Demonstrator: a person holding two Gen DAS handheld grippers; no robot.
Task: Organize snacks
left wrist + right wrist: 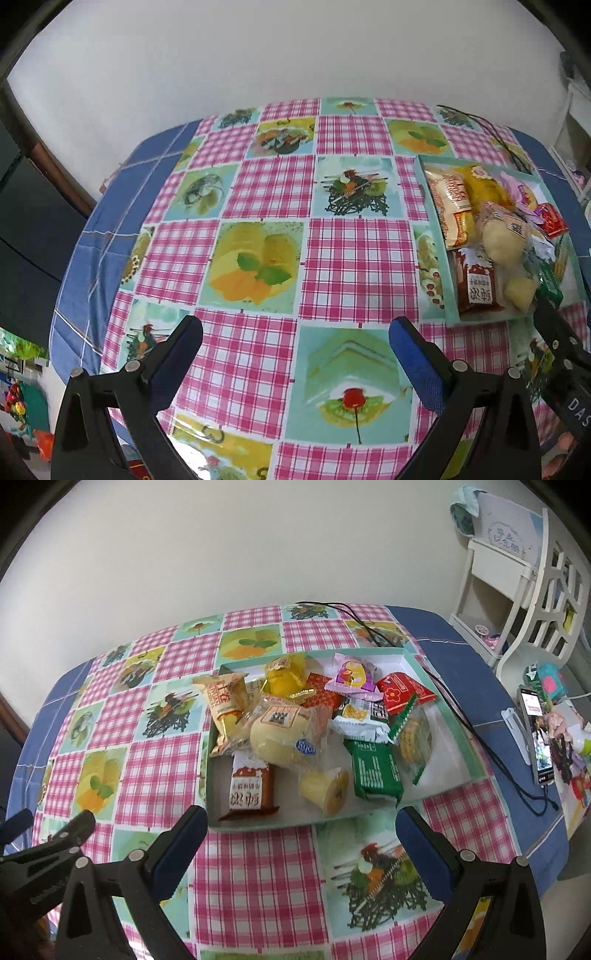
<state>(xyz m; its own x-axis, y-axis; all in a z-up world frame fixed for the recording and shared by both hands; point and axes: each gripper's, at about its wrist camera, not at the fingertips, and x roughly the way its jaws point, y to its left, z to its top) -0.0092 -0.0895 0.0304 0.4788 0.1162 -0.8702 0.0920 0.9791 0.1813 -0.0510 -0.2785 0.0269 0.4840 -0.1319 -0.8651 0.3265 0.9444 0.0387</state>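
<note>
Item 1. Shallow mint-green box (439, 686), white inside, lying flat on the tabletop (258, 867), which wears a pink-check oilcloth printed with dessert pictures. The box serves as landmark for all entries below.

Contents of the box, loosely heaped:
- tan bread packet (225, 705) at the far-left corner, leaning on its neighbours;
- yellow packet (284, 677) at the far wall, centre;
- pink packet (354, 675) further right along that wall;
- red packet with a flower mark (400, 692) at the far-right part;
- clear-wrapped pale bun (280, 734) on top of the heap, centre;
- brown-and-white packet (251, 790) at the near-left corner, flat;
- yellow jelly cup (327, 788) at the near wall, on its side;
- green packet (375, 775) just right of the cup;
- clear bag of yellow biscuits (415, 738) right of the green packet.

Item 2. Right tongs (301, 838), hovering just in front of the box's near wall, levelled forward over the tabletop; jaws spread wide and released, nothing between them.

Item 3. Left tongs (295, 345), well to the left of the box, over bare oilcloth, pointed toward the far wall of the room; jaws likewise spread and empty. The box (436, 236) sits at the right edge of this view.

Item 4. Black cable (373, 627), running from behind the box along its right side.

Item 5. Phone (535, 738), well right of the box, screen lit.
</note>
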